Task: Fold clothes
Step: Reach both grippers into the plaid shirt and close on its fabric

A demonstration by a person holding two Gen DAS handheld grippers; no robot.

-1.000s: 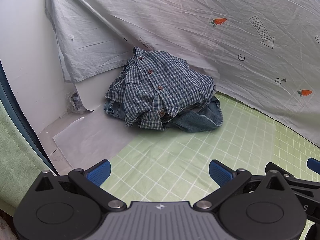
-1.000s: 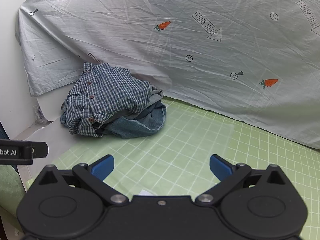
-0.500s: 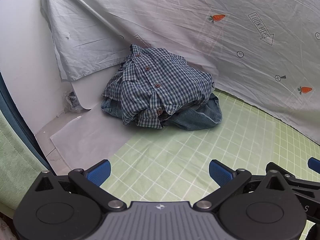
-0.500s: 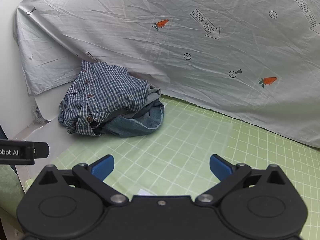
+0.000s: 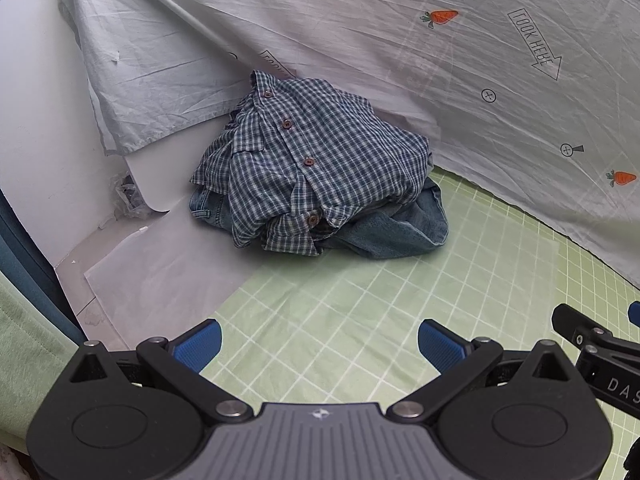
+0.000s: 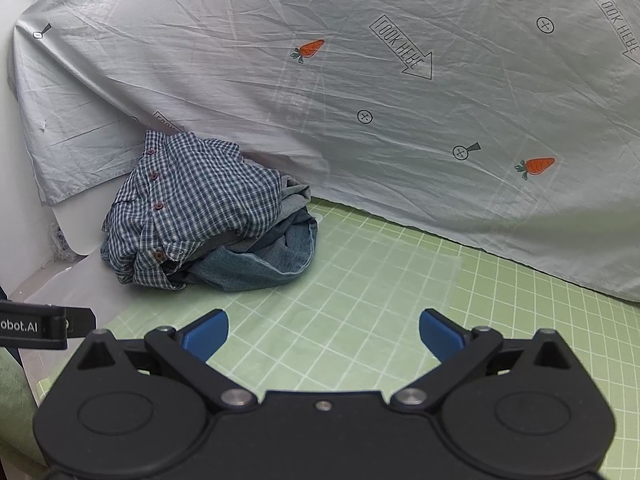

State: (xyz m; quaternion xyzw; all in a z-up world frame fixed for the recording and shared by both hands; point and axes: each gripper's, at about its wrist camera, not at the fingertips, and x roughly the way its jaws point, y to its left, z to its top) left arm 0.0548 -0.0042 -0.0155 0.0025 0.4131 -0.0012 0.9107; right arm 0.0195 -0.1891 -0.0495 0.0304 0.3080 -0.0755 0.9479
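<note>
A crumpled blue-and-white checked shirt (image 5: 316,160) (image 6: 196,196) with brown buttons lies heaped on top of blue denim jeans (image 5: 384,232) (image 6: 256,264), at the far edge of a green grid mat (image 5: 360,320) (image 6: 360,300). My left gripper (image 5: 319,346) is open, well short of the pile, nothing between its blue pads. My right gripper (image 6: 323,334) is also open and empty, with the pile ahead to its left. Part of the right gripper's frame shows at the right edge of the left wrist view.
A grey sheet (image 5: 400,60) (image 6: 360,100) printed with carrots and arrows hangs behind the pile. White paper (image 5: 160,264) covers the surface left of the mat, against a white wall (image 5: 36,120). Crumpled clear plastic (image 5: 124,200) sits in the corner. Green fabric (image 5: 24,340) lies at far left.
Both grippers have drawn back slightly from the pile, which now sits a little lower and farther in each view. The clothes have not moved. Both stay open.
</note>
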